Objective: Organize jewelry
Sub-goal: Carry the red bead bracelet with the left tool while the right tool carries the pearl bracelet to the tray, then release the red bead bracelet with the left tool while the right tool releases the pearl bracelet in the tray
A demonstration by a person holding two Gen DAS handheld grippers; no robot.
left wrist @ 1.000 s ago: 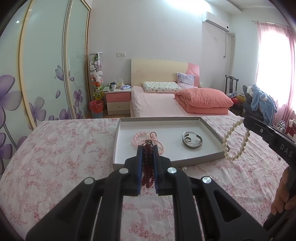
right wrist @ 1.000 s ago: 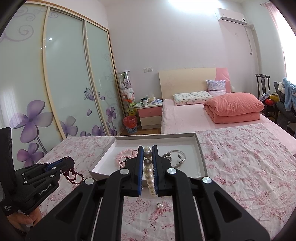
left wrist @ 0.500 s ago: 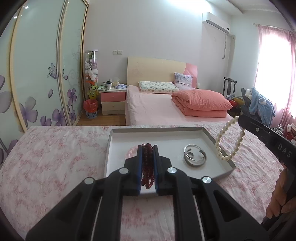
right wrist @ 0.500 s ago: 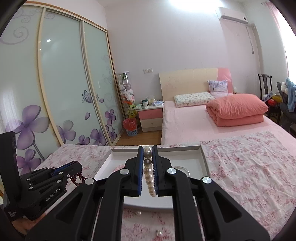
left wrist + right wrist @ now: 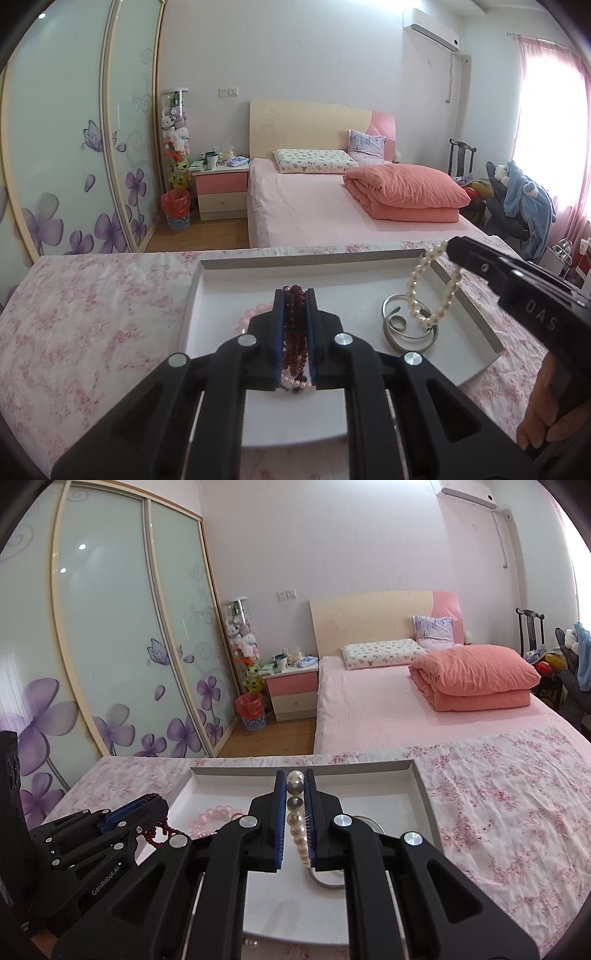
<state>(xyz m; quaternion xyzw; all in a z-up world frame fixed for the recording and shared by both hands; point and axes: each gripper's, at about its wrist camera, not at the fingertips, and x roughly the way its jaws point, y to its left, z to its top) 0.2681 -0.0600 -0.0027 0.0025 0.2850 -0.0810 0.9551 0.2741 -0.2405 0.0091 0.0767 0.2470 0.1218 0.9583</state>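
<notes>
Dark red beads of a strand bracelet (image 5: 294,332) sit clenched between the blue-padded jaws of the left gripper (image 5: 294,325), which hangs over the near left part of a shallow white rectangular cardboard tray (image 5: 229,266). A loop of the strand droops below the jaws in the right wrist view. The tray lies on a surface covered with a pink floral cloth (image 5: 92,325).

Cream-white pearls of a second bracelet (image 5: 297,819) are gripped in the jaws of the right gripper (image 5: 295,812); from the left wrist view its loop (image 5: 432,288) dangles over the right side of the tray, just above 2 silver metal bangles (image 5: 406,328) that rest on the tray floor. A pale pink bead bracelet (image 5: 214,818) lies in the near left part of the tray, partly hidden behind the left gripper. A hand (image 5: 546,417) shows at the near right edge, wrapped around the right gripper's handle.

Far beyond the surface stands a bed with a folded salmon quilt (image 5: 402,192).
</notes>
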